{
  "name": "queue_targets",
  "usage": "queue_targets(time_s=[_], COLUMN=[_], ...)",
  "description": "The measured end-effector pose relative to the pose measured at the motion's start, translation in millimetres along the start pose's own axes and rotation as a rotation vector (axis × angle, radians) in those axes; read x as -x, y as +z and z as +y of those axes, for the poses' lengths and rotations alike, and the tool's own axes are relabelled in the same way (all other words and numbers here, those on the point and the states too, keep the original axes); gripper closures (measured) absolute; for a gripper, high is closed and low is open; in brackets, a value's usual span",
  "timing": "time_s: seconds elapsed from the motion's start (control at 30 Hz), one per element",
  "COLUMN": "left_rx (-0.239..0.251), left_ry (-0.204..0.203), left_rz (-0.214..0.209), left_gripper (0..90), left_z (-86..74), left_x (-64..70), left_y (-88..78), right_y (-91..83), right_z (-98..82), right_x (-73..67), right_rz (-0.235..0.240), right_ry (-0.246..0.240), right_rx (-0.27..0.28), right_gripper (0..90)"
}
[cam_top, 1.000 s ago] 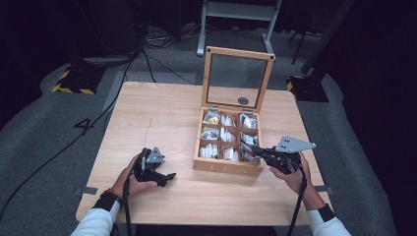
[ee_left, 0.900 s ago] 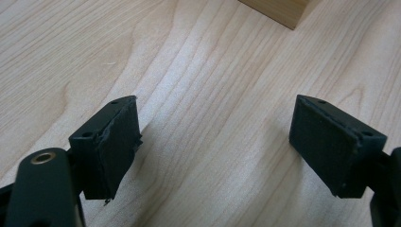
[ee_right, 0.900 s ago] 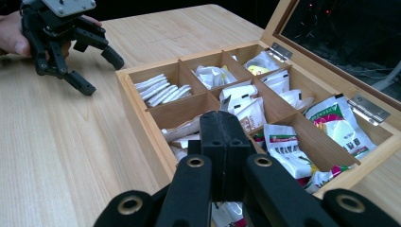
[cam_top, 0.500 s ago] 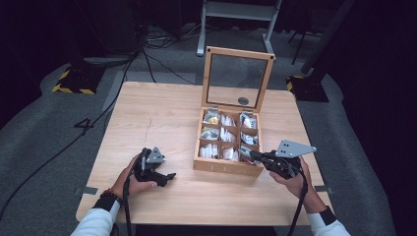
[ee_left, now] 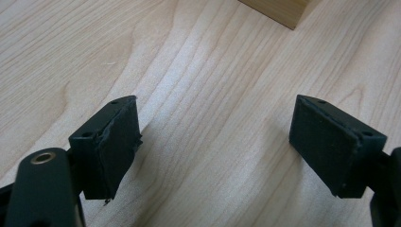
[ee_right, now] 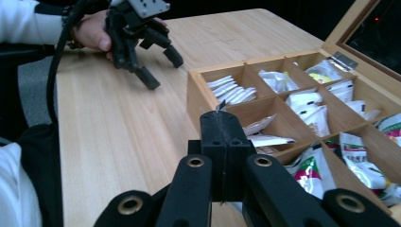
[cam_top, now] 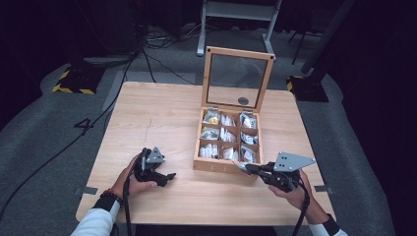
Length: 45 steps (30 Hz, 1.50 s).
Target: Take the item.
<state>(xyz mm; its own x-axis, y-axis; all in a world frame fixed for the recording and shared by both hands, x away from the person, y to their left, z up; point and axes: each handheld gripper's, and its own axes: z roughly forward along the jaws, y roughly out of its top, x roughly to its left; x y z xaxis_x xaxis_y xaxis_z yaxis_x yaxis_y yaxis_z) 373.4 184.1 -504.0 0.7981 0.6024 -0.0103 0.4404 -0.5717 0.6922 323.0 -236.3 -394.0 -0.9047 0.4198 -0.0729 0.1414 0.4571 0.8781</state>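
A wooden box point(cam_top: 221, 166) stands on the table with its glass lid point(cam_top: 212, 78) upright, and white and coloured sachets point(cam_top: 227, 135) fill its compartments. My right gripper point(cam_top: 246, 168) sits at the box's front right corner, pointing left. Its jaws are shut point(ee_right: 222, 118), and a thin white sliver of a sachet point(ee_right: 220, 106) sticks up between the pads. My left gripper point(cam_top: 167, 178) rests low over the table left of the box, open point(ee_left: 215, 106), with bare wood between its pads. The right gripper view shows the left gripper point(ee_right: 163, 72) held in a hand.
The box wall point(ee_right: 198, 101) stands just ahead of the right jaws, and a box corner point(ee_left: 279, 9) lies beyond the left jaws. Bare wooden table point(cam_top: 157, 118) stretches left of the box. Cables trail from both grippers over the front edge.
My right gripper has drawn back from over the box's right front compartments toward the table's front edge, jaws still shut. The left gripper has stayed where it was.
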Motion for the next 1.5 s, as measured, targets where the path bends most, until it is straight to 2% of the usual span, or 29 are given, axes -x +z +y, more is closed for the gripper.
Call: queue_targets(time_s=[0.17,0.4,0.6,1.27,1.5], left_rx=[0.0,0.0,0.0,0.0,0.0], left_ry=[0.0,0.0,0.0,0.0,0.0], left_rz=[0.0,0.0,0.0,0.0,0.0], left_gripper=[17.4,17.4,17.4,17.4,17.4], left_z=[0.0,0.0,0.0,0.0,0.0], left_x=[0.0,0.0,0.0,0.0,0.0], left_y=[0.0,0.0,0.0,0.0,0.0], right_y=[-0.3,5.2,17.8,35.6,44.0], right_z=[-0.1,-4.3,-12.1,-24.1,-28.3], right_x=[-11.4,-19.2,-26.1,-30.1,-37.4], right_rz=[0.031,0.07,0.115,0.167,0.197], right_ry=[-0.012,-0.011,-0.014,-0.015,-0.03], right_rx=[-0.001,-0.021,-0.058,-0.109,-0.141], right_gripper=[90.0,90.0,90.0,90.0,90.0])
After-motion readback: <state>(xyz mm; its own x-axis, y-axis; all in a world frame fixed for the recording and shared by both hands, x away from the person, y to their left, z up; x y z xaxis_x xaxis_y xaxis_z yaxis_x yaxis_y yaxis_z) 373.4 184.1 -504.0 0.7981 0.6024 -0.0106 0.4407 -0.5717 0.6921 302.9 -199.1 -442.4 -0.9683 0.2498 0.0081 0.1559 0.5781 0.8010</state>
